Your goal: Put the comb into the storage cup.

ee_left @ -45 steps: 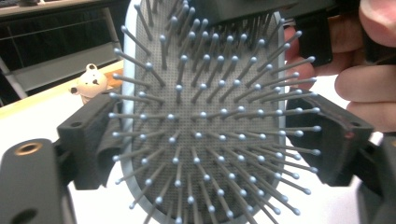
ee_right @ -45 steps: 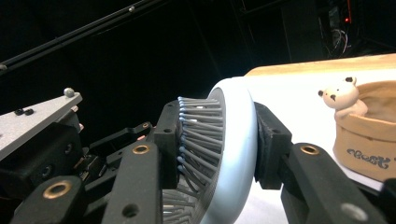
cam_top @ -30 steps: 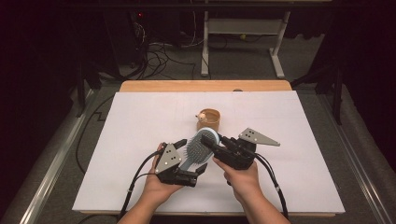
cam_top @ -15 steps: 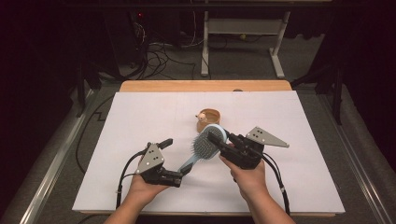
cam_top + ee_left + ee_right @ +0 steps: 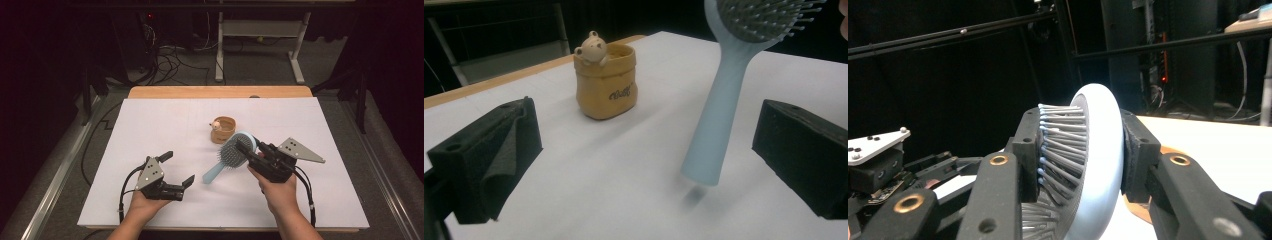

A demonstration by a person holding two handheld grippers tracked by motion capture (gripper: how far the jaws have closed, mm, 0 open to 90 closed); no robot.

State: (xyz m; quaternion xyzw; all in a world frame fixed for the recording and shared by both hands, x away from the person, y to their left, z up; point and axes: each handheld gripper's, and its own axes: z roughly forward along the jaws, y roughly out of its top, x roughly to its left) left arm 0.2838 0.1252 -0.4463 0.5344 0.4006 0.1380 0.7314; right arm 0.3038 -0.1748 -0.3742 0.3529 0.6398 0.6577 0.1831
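Observation:
My right gripper (image 5: 248,150) is shut on the round head of a light blue hairbrush (image 5: 231,154), one pad on the bristles and one on the back (image 5: 1098,165). The brush slants down to the left, and its handle end (image 5: 711,150) hangs just above the white table. My left gripper (image 5: 178,168) stands open at the front left, a short way from the handle end. Its black pads (image 5: 494,150) have nothing between them; the handle is ahead of them and does not touch them. A small tan pot with a bear figure on its rim (image 5: 223,129) stands upright behind the brush.
The white table sheet (image 5: 150,120) has free room at the left and at the back. A wooden table edge (image 5: 220,92) runs along the far side. Cables and desk legs (image 5: 220,45) stand on the dark floor beyond. Each gripper trails a black cable toward the front edge.
My left gripper has drawn away from the brush to the left and toward the front edge. My right gripper has carried the brush a little to the right, still shut on its head.

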